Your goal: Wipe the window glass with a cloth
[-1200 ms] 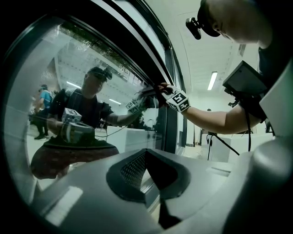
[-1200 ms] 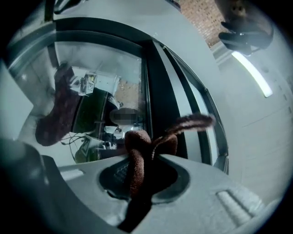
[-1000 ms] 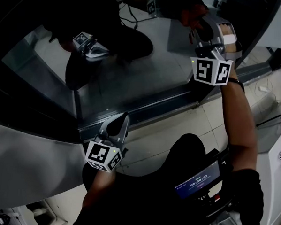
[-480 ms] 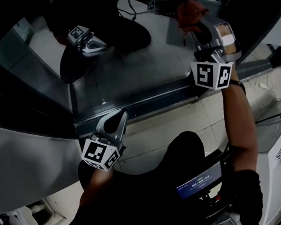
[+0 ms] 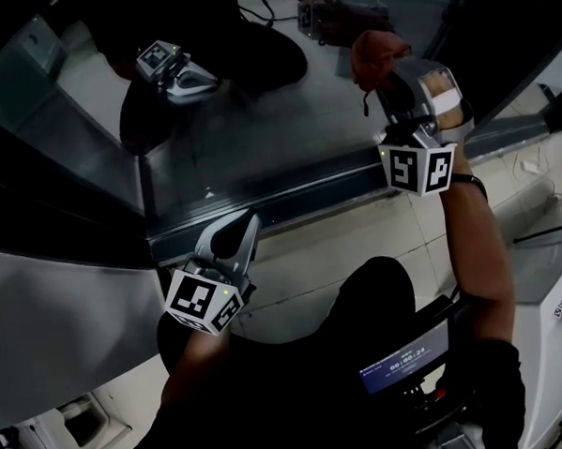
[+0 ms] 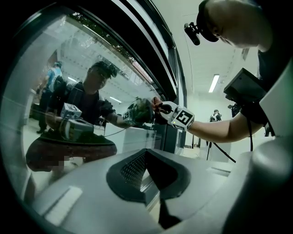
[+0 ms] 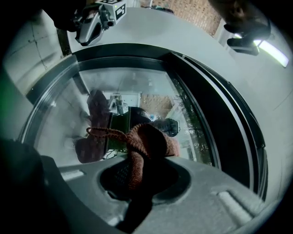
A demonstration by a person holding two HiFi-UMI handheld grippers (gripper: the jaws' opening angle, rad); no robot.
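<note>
A reddish-brown knitted cloth (image 5: 373, 51) is pressed against the window glass (image 5: 267, 124), and my right gripper (image 5: 390, 79) is shut on it. In the right gripper view the cloth (image 7: 145, 145) bunches out of the closed jaws of the right gripper (image 7: 137, 179) and touches the glass (image 7: 137, 87), which mirrors it. My left gripper (image 5: 247, 234) is low, over the window's bottom frame (image 5: 291, 203), shut and empty. In the left gripper view its jaws (image 6: 146, 154) meet with nothing between them. The cloth (image 6: 145, 111) shows further along the pane.
The glass reflects the person and both grippers, as the mirrored left gripper (image 5: 180, 80) shows. A dark window frame (image 7: 215, 105) curves round the pane. Tiled floor (image 5: 298, 262) lies below the frame. A device with a lit screen (image 5: 404, 359) hangs on the person's chest.
My right gripper has slid the cloth a little down the glass toward the bottom frame. The left gripper has stayed by the frame.
</note>
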